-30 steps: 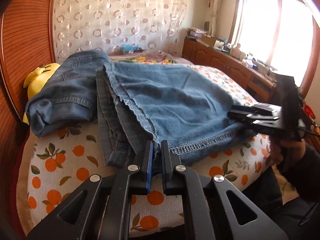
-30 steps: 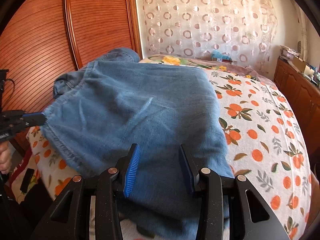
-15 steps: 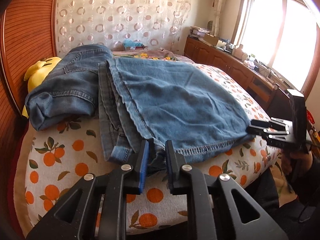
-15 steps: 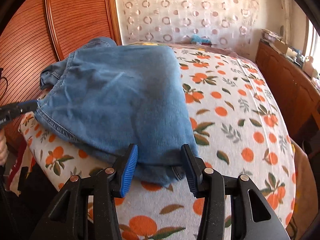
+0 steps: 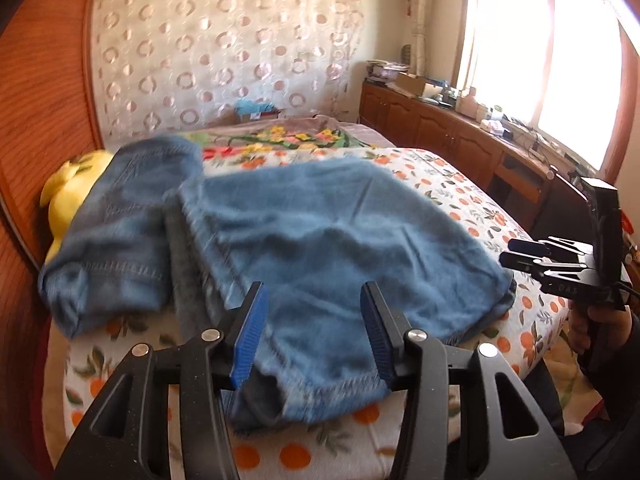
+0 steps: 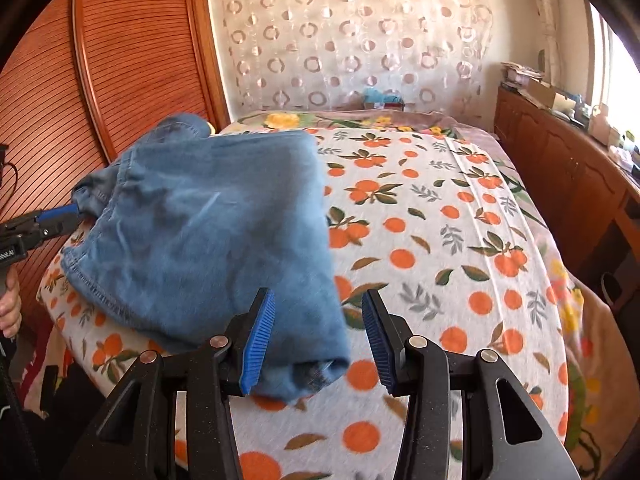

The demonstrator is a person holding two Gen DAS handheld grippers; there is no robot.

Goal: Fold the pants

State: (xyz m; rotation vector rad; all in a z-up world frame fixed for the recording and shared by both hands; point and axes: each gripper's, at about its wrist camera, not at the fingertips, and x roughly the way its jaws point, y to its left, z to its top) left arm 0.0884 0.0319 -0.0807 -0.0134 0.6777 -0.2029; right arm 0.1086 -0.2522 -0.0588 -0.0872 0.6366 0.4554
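Observation:
Blue denim pants (image 5: 320, 240) lie folded over on the bed, with a bunched part (image 5: 120, 236) to the left near the wardrobe. My left gripper (image 5: 312, 292) hovers over the stitched hem at the near edge. Its jaws are opening and the blue pads do not press the cloth. In the right wrist view the pants (image 6: 208, 232) end in a folded corner below my right gripper (image 6: 318, 296), which is open and holds nothing. Each gripper shows in the other's view: the right gripper (image 5: 507, 252) beside the pants' right edge, the left gripper (image 6: 72, 216) at their left edge.
The bed carries an orange-print sheet (image 6: 440, 240) and a flowered blanket (image 5: 296, 136) at the far end. A yellow plush toy (image 5: 66, 192) lies against the wooden wardrobe (image 6: 120, 60). Low wooden cabinets (image 5: 440, 132) with clutter run under the window on the right.
The left gripper has let go of the hem, its jaws spreading wide as it drew back and up. The right gripper has pulled back towards the bed's edge. The pants now rest on the bed.

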